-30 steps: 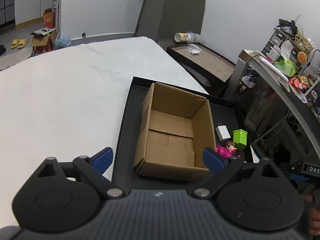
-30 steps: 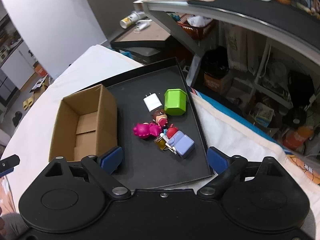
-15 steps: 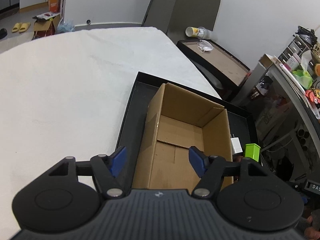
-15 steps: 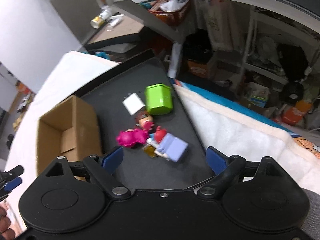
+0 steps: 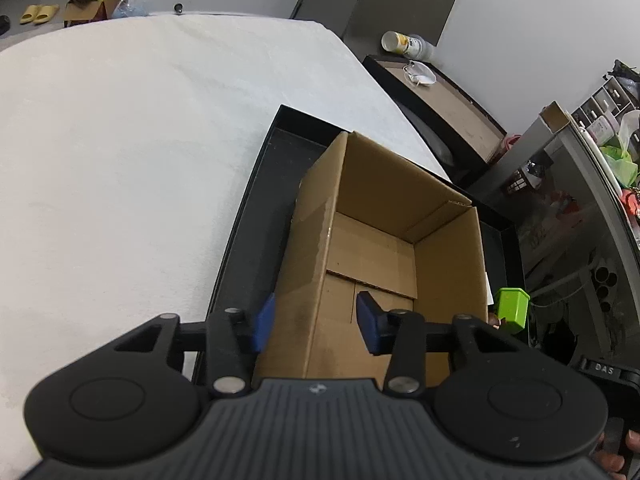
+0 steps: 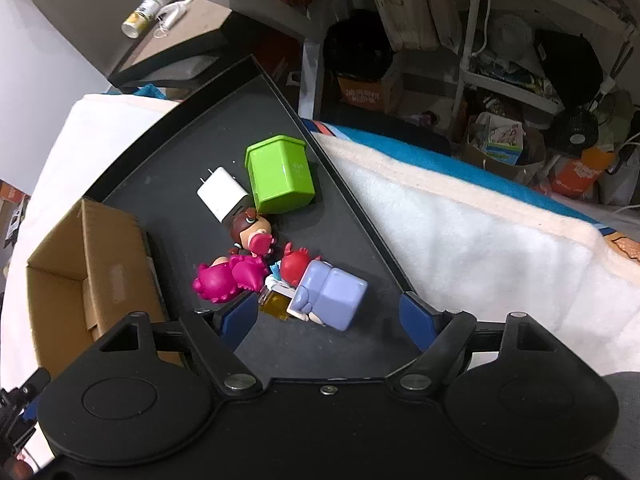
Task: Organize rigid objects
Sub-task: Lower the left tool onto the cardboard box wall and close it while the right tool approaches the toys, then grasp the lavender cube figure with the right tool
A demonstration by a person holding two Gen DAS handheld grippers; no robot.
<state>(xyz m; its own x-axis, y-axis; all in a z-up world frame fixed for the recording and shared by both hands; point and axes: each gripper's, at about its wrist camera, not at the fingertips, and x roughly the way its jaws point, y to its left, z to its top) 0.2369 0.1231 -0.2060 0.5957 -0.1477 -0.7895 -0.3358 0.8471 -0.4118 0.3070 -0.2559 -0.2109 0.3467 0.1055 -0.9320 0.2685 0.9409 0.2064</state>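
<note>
Here left tongs [image 5: 316,322] straddle the corrugated cardboard box [image 5: 384,240] wall, unclamped; right tongs [image 6: 326,316] gape.

open cardboard box [image 5: 384,240], toy cluster [image 6: 276,268] beside

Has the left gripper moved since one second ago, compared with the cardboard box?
Yes. The left gripper advanced toward the cardboard box, narrowed, and now straddles its left wall.

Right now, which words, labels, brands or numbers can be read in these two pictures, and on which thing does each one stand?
"DAS": on the black device at the right edge of the left wrist view; the rest is cut off.
Green container: small embossed letters, too faint to read.
Can lying on the dark side table: print too small.
Orange cardboard box on the floor: print blurred.
</note>
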